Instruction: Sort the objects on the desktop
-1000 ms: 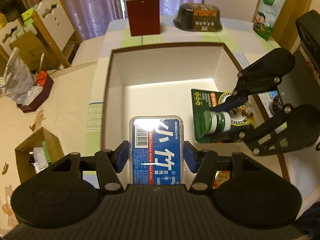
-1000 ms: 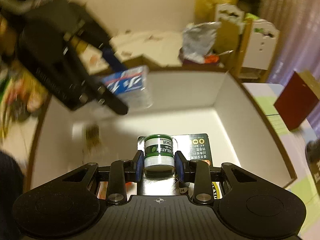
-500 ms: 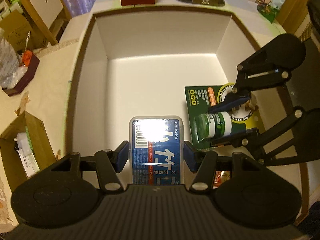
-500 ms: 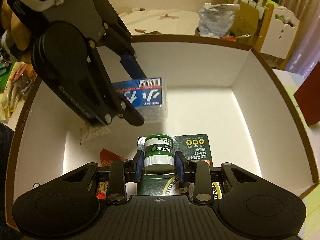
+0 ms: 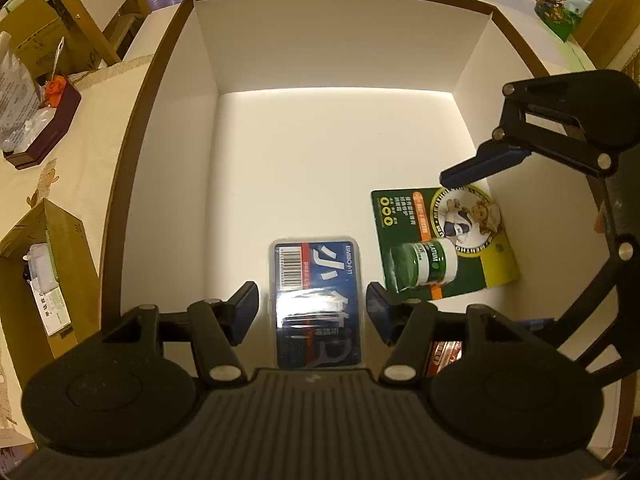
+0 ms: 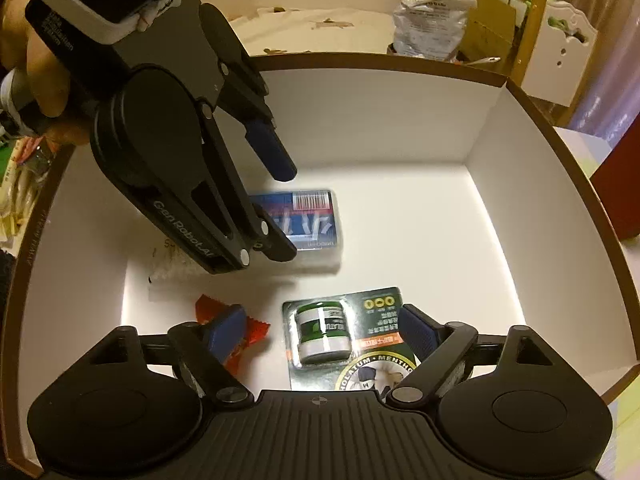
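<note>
White cardboard walls with a brown rim enclose the box [image 5: 160, 92] in which both task items are seen lying. On its floor, a blue toothpick case [image 5: 318, 300] is shown flat between the spread fingers of the left gripper [image 5: 312, 306], with a gap on each side. At its 3 o'clock, a green blister card with a small jar [image 6: 324, 334] lies flat, framed by the parted, non-touching fingers of the right gripper [image 6: 322, 330]. A red wrapper [image 6: 252, 330] is seen at the card's 9 o'clock. Outside the box, a silver bag [image 6: 430, 24] is visible at 12 o'clock in the right wrist view.
</note>
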